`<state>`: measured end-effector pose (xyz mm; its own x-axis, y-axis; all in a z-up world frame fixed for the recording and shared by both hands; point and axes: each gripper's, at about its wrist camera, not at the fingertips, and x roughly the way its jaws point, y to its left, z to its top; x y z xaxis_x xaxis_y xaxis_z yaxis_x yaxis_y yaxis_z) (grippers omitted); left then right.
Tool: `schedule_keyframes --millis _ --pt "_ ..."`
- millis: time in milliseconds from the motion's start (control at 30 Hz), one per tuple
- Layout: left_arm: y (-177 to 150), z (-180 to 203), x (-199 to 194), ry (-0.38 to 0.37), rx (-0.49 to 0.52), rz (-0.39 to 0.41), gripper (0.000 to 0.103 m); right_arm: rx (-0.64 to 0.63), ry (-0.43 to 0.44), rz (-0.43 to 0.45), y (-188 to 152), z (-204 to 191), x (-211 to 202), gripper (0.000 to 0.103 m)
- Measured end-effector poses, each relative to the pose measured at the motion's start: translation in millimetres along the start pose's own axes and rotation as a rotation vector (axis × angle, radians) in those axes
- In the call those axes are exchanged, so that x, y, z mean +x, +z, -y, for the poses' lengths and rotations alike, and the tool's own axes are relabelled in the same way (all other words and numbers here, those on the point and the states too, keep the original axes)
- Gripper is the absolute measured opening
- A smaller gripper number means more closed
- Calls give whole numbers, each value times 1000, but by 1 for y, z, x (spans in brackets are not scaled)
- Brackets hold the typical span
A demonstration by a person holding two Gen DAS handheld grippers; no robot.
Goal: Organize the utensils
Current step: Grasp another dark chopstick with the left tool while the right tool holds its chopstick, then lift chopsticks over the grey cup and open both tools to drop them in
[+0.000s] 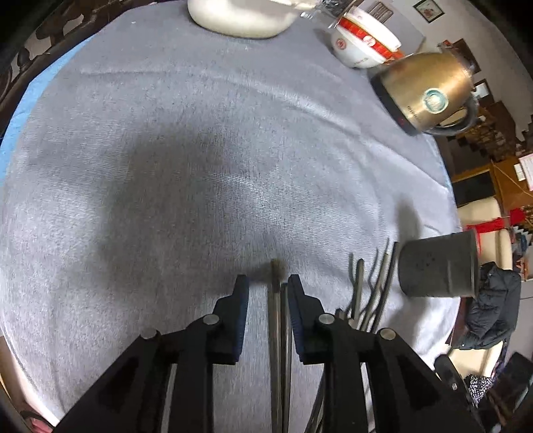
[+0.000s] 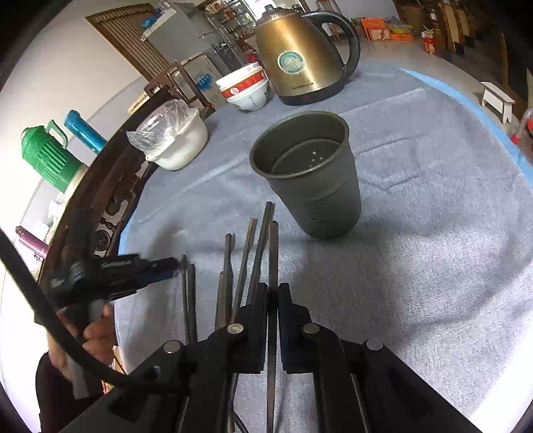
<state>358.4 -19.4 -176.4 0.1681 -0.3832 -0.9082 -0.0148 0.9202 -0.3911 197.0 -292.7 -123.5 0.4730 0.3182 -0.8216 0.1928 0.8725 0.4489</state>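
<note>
Setting: a lived-in home dining room. Evidence: a round surface (image 2: 416, 186) under grey cloth, bearing a brass-coloured electric kettle (image 2: 299, 56), stacked red-and-white bowls (image 2: 245, 88) and a white bowl covered in plastic film (image 2: 175, 140). Surroundings: carved dark wooden chairs (image 2: 110, 200), a green thermos jug (image 2: 46, 156), a framed picture (image 1: 428, 10) on the wall, and a dark jacket (image 1: 493, 309) draped over a seat.

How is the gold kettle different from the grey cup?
The gold kettle is shiny, while the grey cup is dull. The kettle has a black handle and a lid on top; the cup has no handle and stands open, with little holes in it. The kettle sits farther back. Both stand upright on the grey cloth.
</note>
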Motion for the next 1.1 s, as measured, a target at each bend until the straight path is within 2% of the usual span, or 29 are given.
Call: schedule_keyframes --millis 67,167,233,333,467,600,833,967,1100 --pt "1 2 6 15 -5 -17 23 -5 4 3 0 -1 -2 6" --pt "4 5 7 24 -10 0 23 -4 12 2 -1 -2 -3 6" --pt "5 6 9 40 -12 5 13 -9 16 2 -2 -3 -3 6" --pt "4 7 11 50 5 17 6 -20 24 5 -3 -6 -4 6" --pt "0 -1 3 37 -19 45 5 -45 34 30 -2 -13 -11 6" --pt "-13 6 -38 14 20 129 5 -89 35 95 1 -23 -28 6" --pt "-43 50 -137 -29 185 339 5 -128 68 279 12 -40 -75 6" --pt "-52 68 -174 -67 239 405 5 -159 63 376 18 -50 -98 6" --pt "-56 86 -203 -94 277 471 5 -170 64 424 28 -59 -112 6"
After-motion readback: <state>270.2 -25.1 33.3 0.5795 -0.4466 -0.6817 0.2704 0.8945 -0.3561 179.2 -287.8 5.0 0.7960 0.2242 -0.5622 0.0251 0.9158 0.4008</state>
